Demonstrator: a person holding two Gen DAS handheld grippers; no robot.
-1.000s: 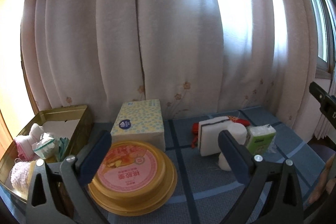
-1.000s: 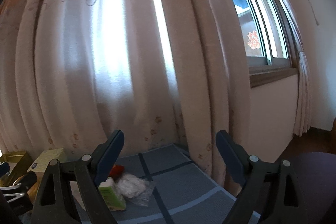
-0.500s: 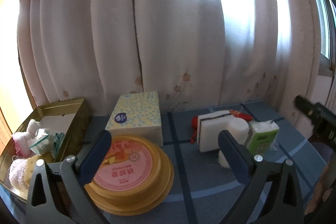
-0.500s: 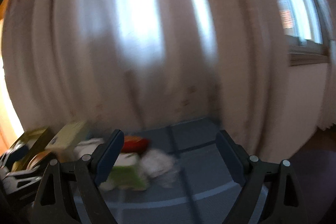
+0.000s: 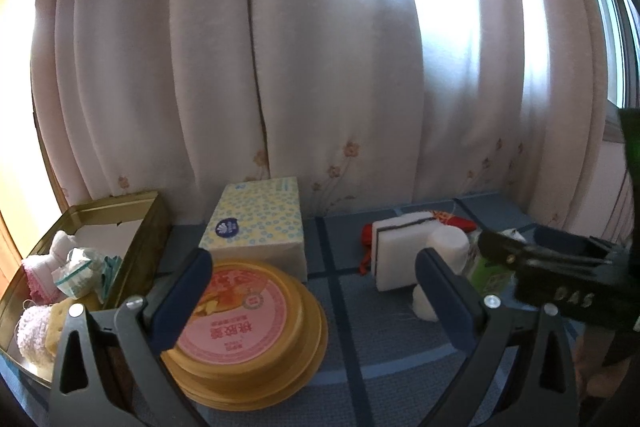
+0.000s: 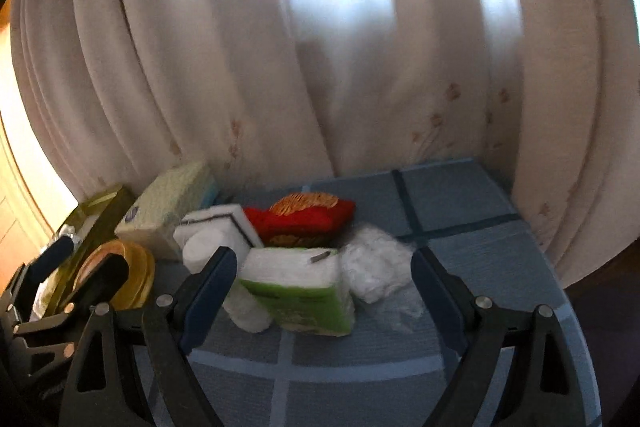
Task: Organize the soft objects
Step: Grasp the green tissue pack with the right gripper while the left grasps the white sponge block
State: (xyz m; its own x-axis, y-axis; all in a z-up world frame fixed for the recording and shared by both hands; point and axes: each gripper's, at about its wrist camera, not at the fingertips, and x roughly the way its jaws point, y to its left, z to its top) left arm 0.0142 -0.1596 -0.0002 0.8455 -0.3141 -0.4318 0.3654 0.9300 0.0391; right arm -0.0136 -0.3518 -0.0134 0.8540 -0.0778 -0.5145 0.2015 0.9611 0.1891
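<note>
Right now I have both grippers hovering above the blue checked tablecloth (image 5: pixel 384 347), each with its jaws spread wide and nothing between them. From the left wrist camera, my left gripper (image 5: pixel 312 301) frames a round golden tin with a pink printed lid (image 5: pixel 244 323) at about seven o'clock, and just behind it, touching or nearly so, sits a yellow tissue box dotted with blue (image 5: pixel 258 227). At nine o'clock stands an open rectangular gold-coloured metal box (image 5: pixel 150 227), already holding soft things: a pink knitted piece (image 5: pixel 34 275), a crumpled white and green packet (image 5: pixel 78 271) and a pale fluffy ball (image 5: pixel 30 331) beside a yellow sponge-like block; the exact items are hard to tell. Toward three o'clock lie a white sponge block with a dark stripe (image 5: pixel 398 251), a white cotton roll (image 5: pixel 446 247) leaning against it, and a red fabric pouch (image 5: pixel 460 221) behind. My right gripper (image 6: pixel 320 291) shows at the right edge of that view as a dark blurred shape. Its own camera is somewhat smeared, yet I can see a green and white pack of tissues (image 6: pixel 298 289) lying almost between the fingertips, a little toward eleven o'clock, with a clear bag of white cotton (image 6: pixel 374 267) touching its right side. White floral curtains (image 5: pixel 320 67) hang close behind the table.
</note>
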